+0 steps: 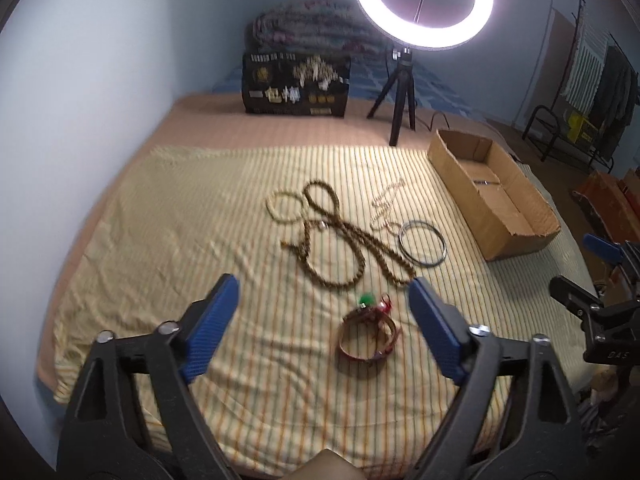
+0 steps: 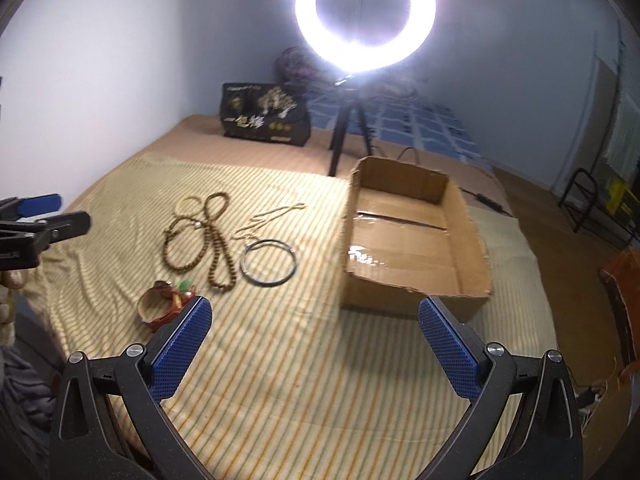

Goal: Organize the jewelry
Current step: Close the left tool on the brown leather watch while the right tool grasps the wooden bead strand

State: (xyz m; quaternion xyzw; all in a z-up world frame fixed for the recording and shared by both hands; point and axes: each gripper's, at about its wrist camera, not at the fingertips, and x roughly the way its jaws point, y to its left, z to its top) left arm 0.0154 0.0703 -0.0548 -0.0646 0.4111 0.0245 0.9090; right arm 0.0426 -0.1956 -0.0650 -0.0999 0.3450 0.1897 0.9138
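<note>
Jewelry lies on a yellow striped cloth [image 1: 160, 260] on a bed. A red-brown bangle with green and red charms [image 1: 370, 334] lies just ahead of my open, empty left gripper [image 1: 324, 292]. Beyond it lie a long brown bead necklace [image 1: 340, 240], a small pale bead bracelet [image 1: 282, 208], a thin pale chain [image 1: 384, 204] and a dark metal ring bangle [image 1: 423, 243]. In the right wrist view my right gripper [image 2: 316, 312] is open and empty above the cloth, with the red bangle [image 2: 164, 306] by its left finger, the bead necklace [image 2: 212, 236], the ring bangle [image 2: 269, 263] and the chain [image 2: 266, 218] ahead left.
An open cardboard box [image 2: 470, 248] stands on the right of the cloth [image 1: 532, 236]. A ring light on a tripod [image 1: 400, 92] and a black printed bag [image 1: 296, 84] stand at the back. A wall runs along the left. A rack stands far right.
</note>
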